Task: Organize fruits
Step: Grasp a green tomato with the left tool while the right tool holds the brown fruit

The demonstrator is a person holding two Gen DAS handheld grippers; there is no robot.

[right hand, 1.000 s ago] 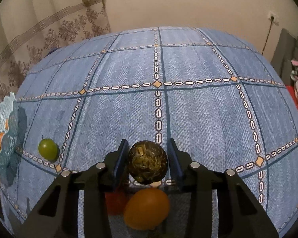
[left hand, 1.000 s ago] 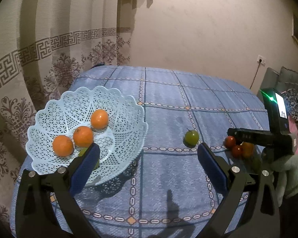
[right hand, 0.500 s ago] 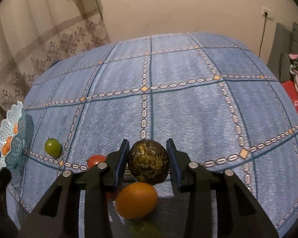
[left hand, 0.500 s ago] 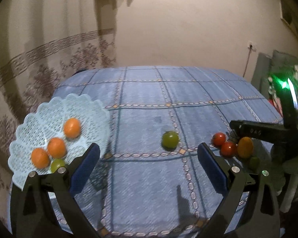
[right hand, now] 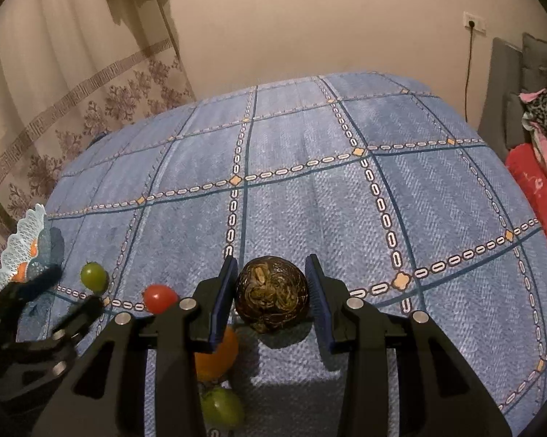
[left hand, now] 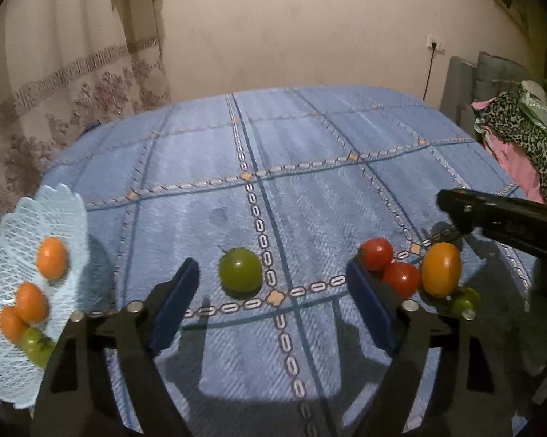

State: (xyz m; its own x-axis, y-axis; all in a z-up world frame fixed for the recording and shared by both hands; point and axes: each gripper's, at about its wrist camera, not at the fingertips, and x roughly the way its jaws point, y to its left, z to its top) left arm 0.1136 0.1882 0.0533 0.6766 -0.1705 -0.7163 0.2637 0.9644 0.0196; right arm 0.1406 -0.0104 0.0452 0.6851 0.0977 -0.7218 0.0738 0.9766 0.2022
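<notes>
Nearest on my right: right gripper (right hand: 270,300), pads set just either side of a dark mottled round fruit (right hand: 271,293); in this frame slight gaps show at both flanks and the fruit throws a shadow on the cloth, so I cannot tell whether it is clamped or freed. Below that gripper: one orange-yellow fruit (right hand: 218,355) and one green fruit (right hand: 222,406), both loose on the blue patterned tablecloth (right hand: 309,200). Nearest on my left: left gripper (left hand: 273,306), jaws spread wide, holding nothing. Just beyond it: one green tomato (left hand: 240,269), framed between its two pads, apart from both. To its right, a touching cluster: two red tomatoes (left hand: 377,254), the orange-yellow fruit, a small green one behind. Left edge: pale blue lattice basket (left hand: 69,204), containing three oranges (left hand: 52,258) and one green fruit (left hand: 36,342). Tally, by my judgement: four pieces binned; about six loose on the cloth; task under halfway. Far: curtain, bare wall.
</notes>
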